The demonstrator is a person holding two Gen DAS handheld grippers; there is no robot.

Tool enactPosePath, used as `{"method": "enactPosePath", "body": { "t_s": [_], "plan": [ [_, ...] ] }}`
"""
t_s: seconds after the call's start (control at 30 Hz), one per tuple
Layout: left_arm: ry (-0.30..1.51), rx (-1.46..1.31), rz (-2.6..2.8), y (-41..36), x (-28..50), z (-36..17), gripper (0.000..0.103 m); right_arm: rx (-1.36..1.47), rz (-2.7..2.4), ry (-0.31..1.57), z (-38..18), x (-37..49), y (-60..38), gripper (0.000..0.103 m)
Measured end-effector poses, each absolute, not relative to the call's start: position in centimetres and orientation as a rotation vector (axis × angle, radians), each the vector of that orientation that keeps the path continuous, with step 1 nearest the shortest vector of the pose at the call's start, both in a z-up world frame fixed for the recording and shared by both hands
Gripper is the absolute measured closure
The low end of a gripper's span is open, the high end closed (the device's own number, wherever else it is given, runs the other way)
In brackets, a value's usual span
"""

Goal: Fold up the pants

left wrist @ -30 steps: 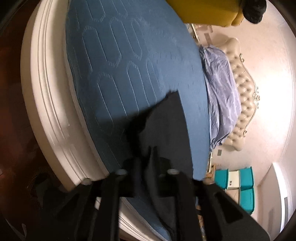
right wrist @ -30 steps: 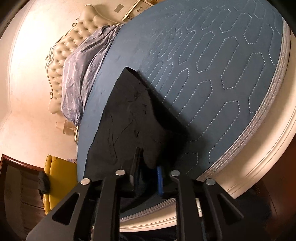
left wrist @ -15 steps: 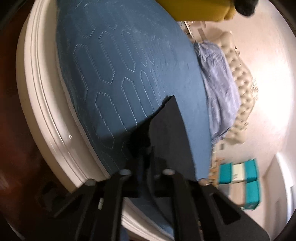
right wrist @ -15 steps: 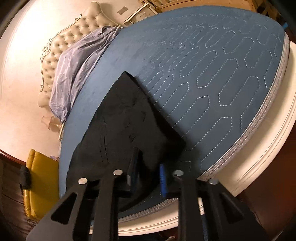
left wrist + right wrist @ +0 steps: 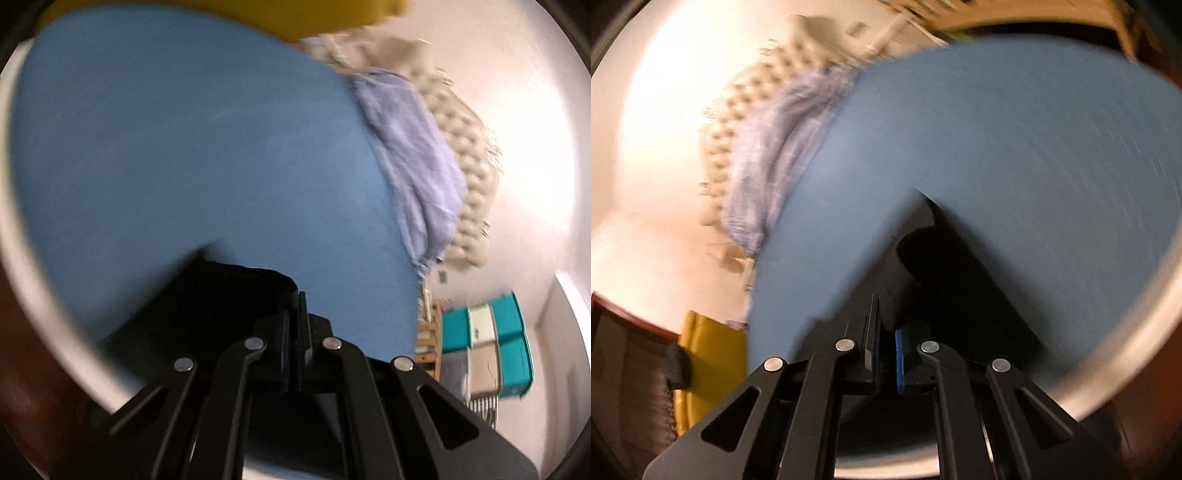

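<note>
1. The black pants [image 5: 221, 295] lie at the near edge of the blue mattress [image 5: 184, 147], beside its white rim [image 5: 1137, 332]. In both wrist views the cloth rises into the fingers, so the gripped end seems lifted while the rest drapes down. Blur hides seams and waistband; I cannot tell which end is held.
2. Handling, as a judgement: soft, limp, light cloth that sags between two holds and will not keep a shape. It is not fragile, but it may slide over the smooth mattress cover.
3. Where to hold: the two corners of one edge, well apart, so the edge stays taut and the fold lands straight.
4. The left gripper [image 5: 293, 328] has its jaws nearly together, pinching dark cloth.
5. The right gripper [image 5: 886, 354] shows a narrow gap between its pads, with black cloth running into it; it looks clamped on the pants.
6. Farther off: a lilac quilt [image 5: 413, 155] bunched against the tufted headboard [image 5: 465, 177], and teal storage bins [image 5: 491, 332].
</note>
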State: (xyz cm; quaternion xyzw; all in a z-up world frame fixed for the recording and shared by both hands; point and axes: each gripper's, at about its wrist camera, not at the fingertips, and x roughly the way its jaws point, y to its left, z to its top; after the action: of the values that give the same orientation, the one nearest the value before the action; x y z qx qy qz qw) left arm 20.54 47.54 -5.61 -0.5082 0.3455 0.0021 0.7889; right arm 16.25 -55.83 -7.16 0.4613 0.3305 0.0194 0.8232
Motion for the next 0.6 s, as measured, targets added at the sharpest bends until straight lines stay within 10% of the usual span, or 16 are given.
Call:
{"method": "enactPosePath", "body": {
  "t_s": [0.17,0.6],
  "plan": [
    [0.543,-0.988,-0.093,46.6,21.1,4.0,0.101,0.877,0.056,0.598,-2.7,16.3,-55.7,0.098],
    [0.77,-1.269,0.089,50.0,11.4,-19.8,0.101,0.974,-0.044,0.863,-17.1,12.6,-55.6,0.098]
  ]
}}
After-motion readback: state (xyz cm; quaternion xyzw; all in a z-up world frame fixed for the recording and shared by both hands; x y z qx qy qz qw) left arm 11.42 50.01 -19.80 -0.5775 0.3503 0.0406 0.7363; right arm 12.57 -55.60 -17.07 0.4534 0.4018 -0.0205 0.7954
